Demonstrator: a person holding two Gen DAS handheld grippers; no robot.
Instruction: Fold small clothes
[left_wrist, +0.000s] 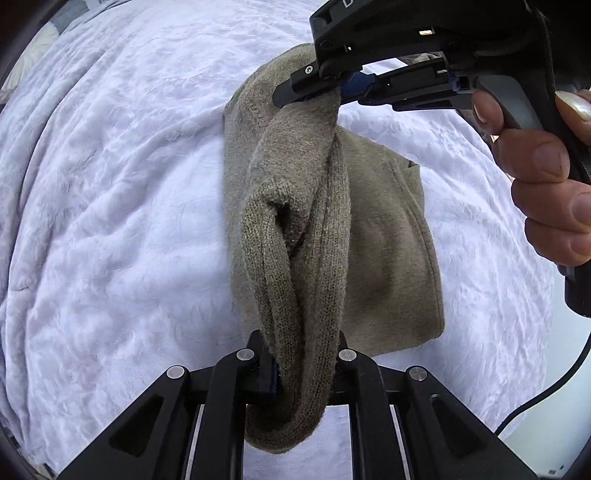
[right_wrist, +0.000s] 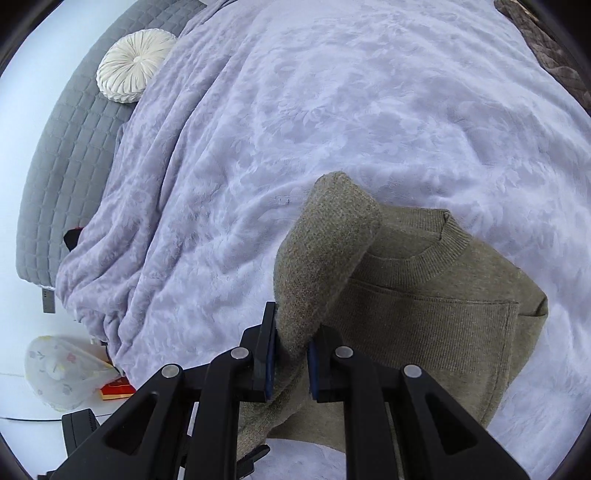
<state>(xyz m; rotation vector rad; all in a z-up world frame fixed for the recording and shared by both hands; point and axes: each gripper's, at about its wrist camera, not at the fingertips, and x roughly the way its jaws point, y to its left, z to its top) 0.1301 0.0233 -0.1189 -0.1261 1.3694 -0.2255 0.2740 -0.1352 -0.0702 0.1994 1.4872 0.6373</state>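
An olive-brown knit sweater (left_wrist: 388, 240) lies on a white plush blanket (left_wrist: 110, 221). Its body is flat, with the ribbed neck (right_wrist: 428, 262) showing in the right wrist view. My left gripper (left_wrist: 303, 369) is shut on one end of a lifted sleeve or side fold (left_wrist: 295, 240). My right gripper (left_wrist: 314, 98) is shut on the other end of that fold, higher up and farther away. In the right wrist view my right gripper (right_wrist: 291, 362) pinches the thick folded knit (right_wrist: 321, 251) between its pads, above the sweater's body (right_wrist: 424, 325).
The blanket (right_wrist: 332, 110) covers a bed with a grey quilted mattress (right_wrist: 74, 147) and a round cream cushion (right_wrist: 135, 66) at the far left. A floral bag (right_wrist: 62, 369) and a red item (right_wrist: 116, 389) lie on the floor. A brown throw (right_wrist: 546, 48) lies at the far right.
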